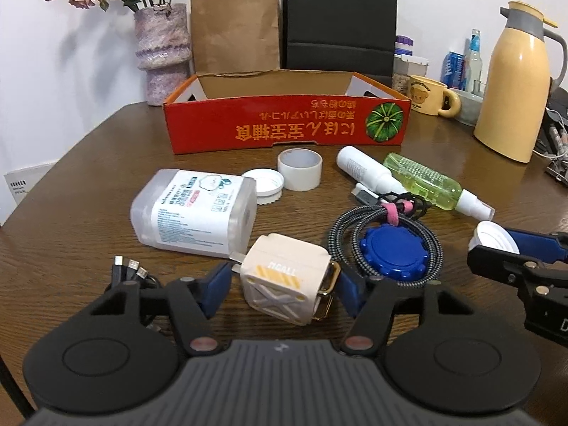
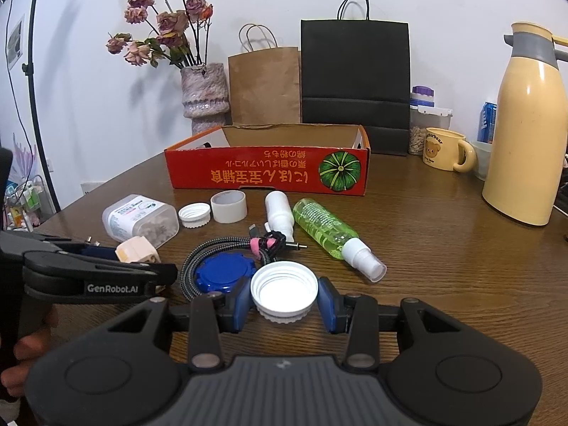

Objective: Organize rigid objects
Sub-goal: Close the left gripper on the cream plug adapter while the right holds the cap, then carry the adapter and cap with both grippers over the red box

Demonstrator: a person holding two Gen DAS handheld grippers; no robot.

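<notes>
Nearest in the left wrist view, the left gripper (image 1: 284, 284) is seen with its blue fingers (image 1: 216, 289) set wide on either side of a cream cube-shaped case (image 1: 285, 284) that rests on the wooden table (image 1: 88, 220); the right pad appears to touch the case's gold clasp, while a gap is visible at the left pad, so a firm grip cannot be confirmed. In the right wrist view, the right gripper (image 2: 283, 300) is seen clamped on a white screw cap (image 2: 283, 293), which is held open side up between the two blue pads. Just beyond these, a blue lid (image 1: 394, 254) is found lying on a coiled braided cable (image 1: 419, 227) bound with a pink strap. To the left, a clear container with a printed label (image 1: 195, 209) lies on its side, and a second white cap (image 1: 264, 184) and a roll of white tape (image 1: 300, 169) are placed just behind it. To the right, a white bottle (image 1: 369, 172) and a green spray bottle (image 1: 426, 181) lie side by side, touching. Farther back, a red cardboard tray (image 1: 284, 127) is set, open at the top. Behind it, a vase of dried flowers (image 1: 161, 53), a brown paper bag (image 1: 236, 32) and a black paper bag (image 1: 339, 21) are ranged along the wall, and a bear mug (image 1: 429, 95) and a yellow thermos jug (image 1: 514, 81) stand at the far right.
</notes>
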